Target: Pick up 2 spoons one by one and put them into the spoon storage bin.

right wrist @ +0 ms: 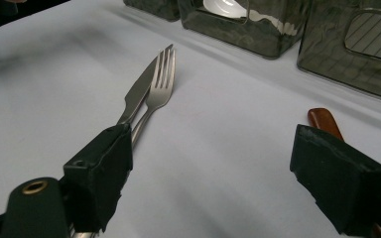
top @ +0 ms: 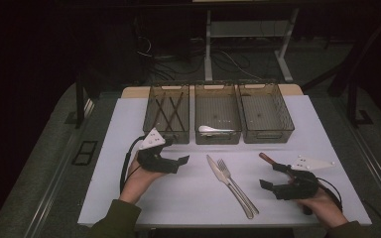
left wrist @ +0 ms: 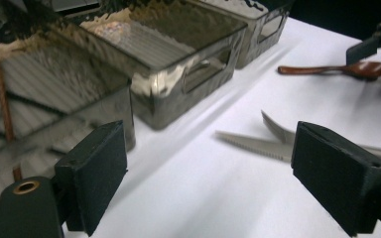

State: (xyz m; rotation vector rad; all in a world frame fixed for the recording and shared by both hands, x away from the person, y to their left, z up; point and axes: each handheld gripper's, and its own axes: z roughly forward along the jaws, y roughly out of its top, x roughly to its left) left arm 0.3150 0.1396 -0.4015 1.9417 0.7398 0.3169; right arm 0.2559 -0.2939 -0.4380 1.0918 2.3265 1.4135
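Note:
A steel knife (top: 218,173) and fork (top: 233,181) lie side by side in the middle of the white mat (top: 178,198). A reddish-brown spoon (top: 265,158) lies to their right. My left gripper (top: 180,163) stands open left of the cutlery, just in front of the left bin (top: 151,111); nothing is between its jaws (left wrist: 208,173). Ahead of it lie the knife (left wrist: 248,145) and the fork (left wrist: 275,130). My right gripper (top: 270,176) stands open too, with nothing between its fingers (right wrist: 211,178). The brown spoon's handle (right wrist: 325,121) shows behind its right jaw.
Three smoky clear bins stand in a row at the back of the mat. The left bin holds dark chopsticks (top: 171,111), the middle bin (top: 218,135) a white spoon (top: 213,129). The right bin (top: 268,134) looks empty. Dark floor, cables and table legs lie beyond.

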